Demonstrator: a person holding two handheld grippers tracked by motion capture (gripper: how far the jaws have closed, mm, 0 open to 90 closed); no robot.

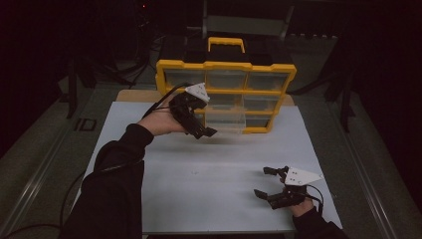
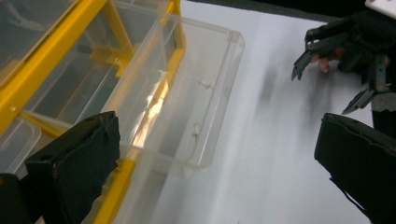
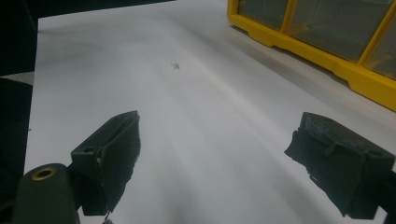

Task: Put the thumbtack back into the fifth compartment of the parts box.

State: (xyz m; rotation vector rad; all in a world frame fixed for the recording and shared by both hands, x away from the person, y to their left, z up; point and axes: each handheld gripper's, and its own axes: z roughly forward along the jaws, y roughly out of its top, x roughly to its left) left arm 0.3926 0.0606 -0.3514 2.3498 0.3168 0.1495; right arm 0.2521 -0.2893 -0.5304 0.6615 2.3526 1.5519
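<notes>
Clear plastic drawer [image 2: 187, 93] pulled halfway out of yellow cabinet [image 1: 171, 67], prob. for loading. L gripper [image 1: 201, 130] just beside it, jaws wide, nothing held. R gripper [image 1: 266, 183] open too, waiting low on white sheet [image 1: 209, 174], near small screw [image 3: 176, 65].

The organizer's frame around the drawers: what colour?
Yellow frame, clearest in the high view.

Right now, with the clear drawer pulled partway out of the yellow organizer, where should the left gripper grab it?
Grip the front wall of the clear drawer, the edge that juts farthest out of the yellow organizer. Come from the open front side over the white sheet: the frame hems in the sides and back. The left gripper is open beside it; one jaw inside the wall, one outside, should work.
</notes>
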